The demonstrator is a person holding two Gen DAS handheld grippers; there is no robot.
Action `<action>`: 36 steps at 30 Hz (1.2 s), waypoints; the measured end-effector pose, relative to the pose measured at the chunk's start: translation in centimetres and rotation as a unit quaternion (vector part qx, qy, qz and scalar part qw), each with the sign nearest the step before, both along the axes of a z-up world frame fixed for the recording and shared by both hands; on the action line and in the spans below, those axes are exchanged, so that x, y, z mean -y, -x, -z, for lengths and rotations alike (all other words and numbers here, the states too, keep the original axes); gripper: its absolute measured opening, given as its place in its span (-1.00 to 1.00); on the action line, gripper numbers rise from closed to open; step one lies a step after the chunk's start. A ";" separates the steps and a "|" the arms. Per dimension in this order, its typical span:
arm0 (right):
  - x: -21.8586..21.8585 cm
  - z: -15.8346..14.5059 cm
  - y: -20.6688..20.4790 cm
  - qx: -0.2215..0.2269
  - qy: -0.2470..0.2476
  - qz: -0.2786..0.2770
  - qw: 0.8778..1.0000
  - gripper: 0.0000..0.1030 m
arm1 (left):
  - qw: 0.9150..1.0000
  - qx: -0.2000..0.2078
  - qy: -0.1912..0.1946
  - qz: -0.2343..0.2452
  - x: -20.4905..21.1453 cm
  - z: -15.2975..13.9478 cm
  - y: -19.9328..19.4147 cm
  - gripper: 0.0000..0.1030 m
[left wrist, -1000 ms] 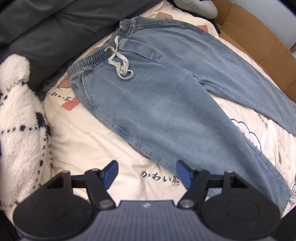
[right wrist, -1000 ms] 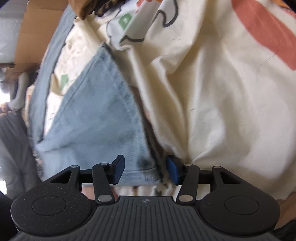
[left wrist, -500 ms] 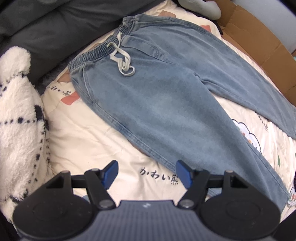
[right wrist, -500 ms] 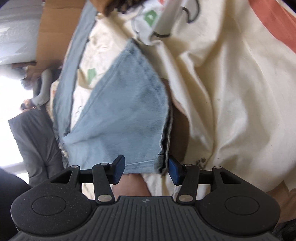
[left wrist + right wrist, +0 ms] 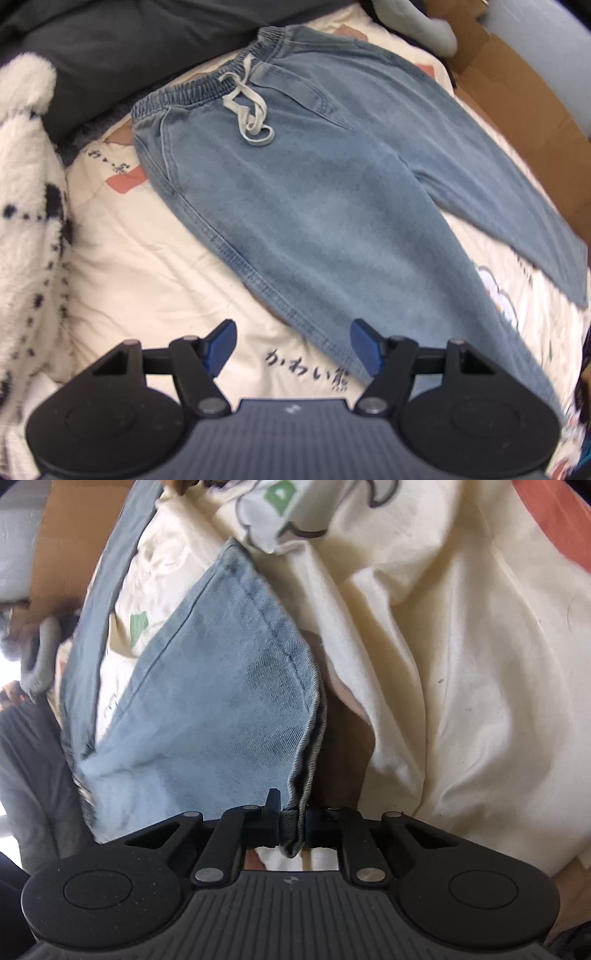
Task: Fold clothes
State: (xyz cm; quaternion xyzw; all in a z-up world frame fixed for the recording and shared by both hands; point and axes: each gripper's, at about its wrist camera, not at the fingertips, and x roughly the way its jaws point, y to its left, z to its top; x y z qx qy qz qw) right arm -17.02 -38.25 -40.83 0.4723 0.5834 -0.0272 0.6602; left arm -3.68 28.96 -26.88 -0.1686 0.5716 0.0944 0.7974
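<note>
A fluffy white blanket with black dashes [image 5: 26, 206] is bunching up along the left of the left wrist view, a dark grey duvet [image 5: 122, 44] is lying across the top behind the waistband, and a flattened cardboard sheet [image 5: 517, 107] is running down the right edge, just beside the far trouser leg; a grey soft shape [image 5: 424, 26] is sitting at the top near the cardboard, too cropped to identify. Nothing is covering the light blue denim trousers [image 5: 314, 206], which are lying flat and spread out, the elastic waistband away from the camera, the pale drawstring [image 5: 251, 114] looping on the front, and the 2 legs splaying toward the lower right. The left gripper [image 5: 293, 345] is hovering over them with its blue pads standing wide and holding nothing, the outer seam of the near leg passing just ahead of its right pad. The right gripper [image 5: 291, 825] is closing its jaws on the hem corner of a trouser leg [image 5: 207, 709], the denim edge pinched between the 2 fingers and lifting slightly off the bedding. Everything is resting on a cream bedsheet [image 5: 140, 280] printed with cartoon clouds, red patches and Japanese characters [image 5: 306, 369], creasing in soft folds to the right of the hem in the right wrist view.
</note>
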 end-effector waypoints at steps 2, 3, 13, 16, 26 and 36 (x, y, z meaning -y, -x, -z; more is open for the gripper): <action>-0.3 -1.0 -0.2 0.004 0.015 -0.014 1.000 -0.82 | 1.000 0.011 0.004 -0.007 -0.1 0.8 0.0 0.34; -0.3 -1.6 -0.2 0.005 0.021 -0.017 1.000 -0.82 | 1.000 0.015 0.008 -0.012 -0.2 1.3 -0.1 0.33; -1.0 -8.2 -0.6 0.028 0.061 -0.051 0.996 -0.83 | 0.986 0.036 0.089 -0.134 -3.4 7.0 0.8 0.16; -1.2 -10.0 -0.8 0.032 0.066 -0.056 0.996 -0.83 | 0.978 0.050 0.110 -0.170 -4.6 8.2 0.9 0.10; -1.3 -13.8 -1.4 0.029 0.090 -0.068 0.993 -0.83 | 0.951 0.092 0.150 -0.252 -7.9 10.9 -0.5 -0.50; -1.8 -13.5 -0.7 0.010 0.095 -0.071 0.993 -0.83 | 0.955 0.093 0.122 -0.255 -9.3 10.3 -0.6 -0.92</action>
